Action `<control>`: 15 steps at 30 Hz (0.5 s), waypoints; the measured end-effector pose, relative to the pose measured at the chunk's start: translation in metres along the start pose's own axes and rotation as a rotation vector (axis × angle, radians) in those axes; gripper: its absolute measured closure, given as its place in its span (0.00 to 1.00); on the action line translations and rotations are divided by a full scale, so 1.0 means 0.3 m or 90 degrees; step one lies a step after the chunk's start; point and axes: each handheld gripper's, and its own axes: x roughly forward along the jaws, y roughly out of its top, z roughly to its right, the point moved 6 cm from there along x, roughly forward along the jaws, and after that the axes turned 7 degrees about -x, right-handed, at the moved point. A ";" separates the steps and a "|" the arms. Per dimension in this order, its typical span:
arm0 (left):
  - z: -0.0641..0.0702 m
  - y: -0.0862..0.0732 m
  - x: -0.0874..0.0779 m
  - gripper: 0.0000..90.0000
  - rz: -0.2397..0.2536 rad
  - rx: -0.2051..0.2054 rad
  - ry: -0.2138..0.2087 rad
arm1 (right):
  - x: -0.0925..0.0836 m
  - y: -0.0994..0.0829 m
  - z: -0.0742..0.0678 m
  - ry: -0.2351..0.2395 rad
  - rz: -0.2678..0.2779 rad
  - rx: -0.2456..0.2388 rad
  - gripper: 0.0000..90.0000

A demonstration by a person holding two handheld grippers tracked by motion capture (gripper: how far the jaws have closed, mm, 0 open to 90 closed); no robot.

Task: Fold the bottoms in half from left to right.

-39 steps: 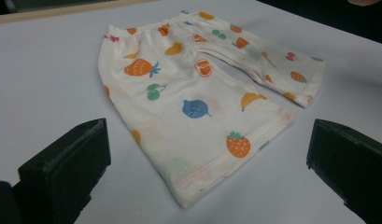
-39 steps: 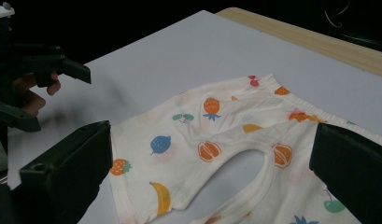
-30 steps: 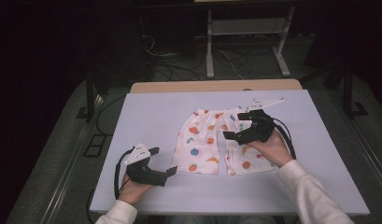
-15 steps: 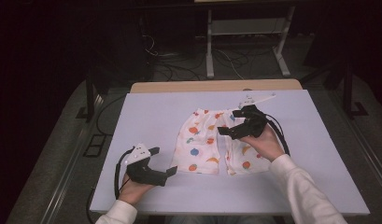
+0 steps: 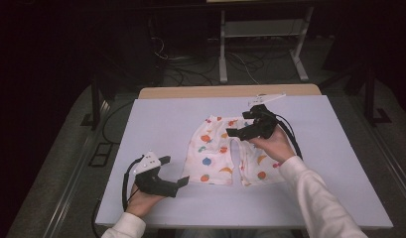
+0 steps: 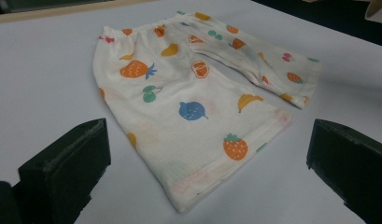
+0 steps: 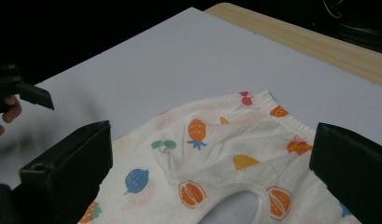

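Fruit-print shorts (image 5: 225,156) lie flat on the counter (image 5: 161,119), ahead of the released left gripper (image 5: 173,171) and beneath the released, hovering right gripper (image 5: 240,124); descending here risks pinching both layers or bunching the waistband.

Dark room — grey floor (image 5: 56,163), cables (image 5: 190,74), a metal stand (image 5: 260,39) behind the table (image 5: 156,114).

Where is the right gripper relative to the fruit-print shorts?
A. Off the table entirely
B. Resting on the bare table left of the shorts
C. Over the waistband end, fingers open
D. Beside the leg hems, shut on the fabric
C: the right gripper hangs over the waistband end of the shorts, its fingers spread wide with nothing between them.
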 end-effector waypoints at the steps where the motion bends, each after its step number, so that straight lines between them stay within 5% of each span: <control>1: 0.000 0.000 0.001 0.00 -0.001 0.001 0.000 | 0.003 0.003 0.004 -0.002 -0.001 0.002 0.00; 15: -0.004 0.000 0.001 0.00 -0.001 -0.002 0.003 | 0.083 0.041 0.042 -0.006 -0.007 0.006 0.00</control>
